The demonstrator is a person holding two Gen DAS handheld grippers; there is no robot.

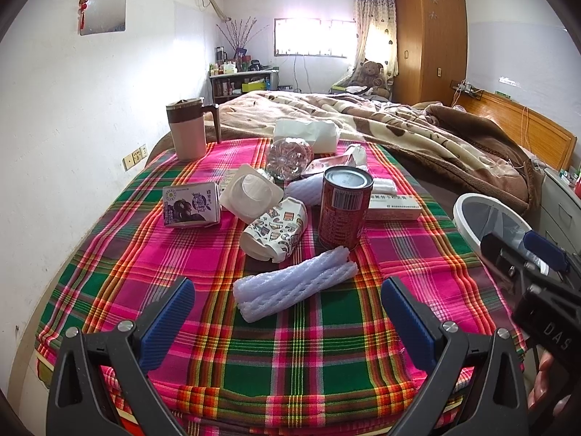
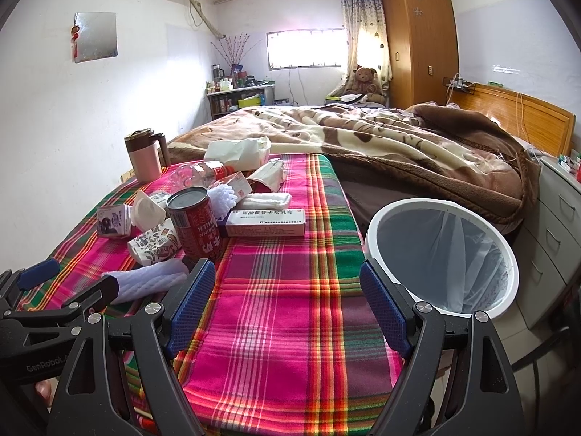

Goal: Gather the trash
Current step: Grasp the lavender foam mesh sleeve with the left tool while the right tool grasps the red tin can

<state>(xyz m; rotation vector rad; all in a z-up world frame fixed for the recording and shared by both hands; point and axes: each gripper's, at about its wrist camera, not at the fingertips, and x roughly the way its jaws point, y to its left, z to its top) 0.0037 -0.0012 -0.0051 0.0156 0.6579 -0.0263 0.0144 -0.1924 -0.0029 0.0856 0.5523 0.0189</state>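
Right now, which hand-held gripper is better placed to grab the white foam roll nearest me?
Left. The left hand-held gripper is open and faces the foam roll directly; the right hand-held gripper points at bare cloth beside the bin.

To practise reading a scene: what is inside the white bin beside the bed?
The white bin holds a clear plastic liner, and no trash shows inside. Its near rim hides part of the bottom.

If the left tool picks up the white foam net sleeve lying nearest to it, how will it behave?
The foam net sleeve looks like folded mesh foam, so it is probably very light and will squash between the fingers. It lies flat on the plaid cloth, so rolling seems unlikely. Its loose layers may unfold when lifted.
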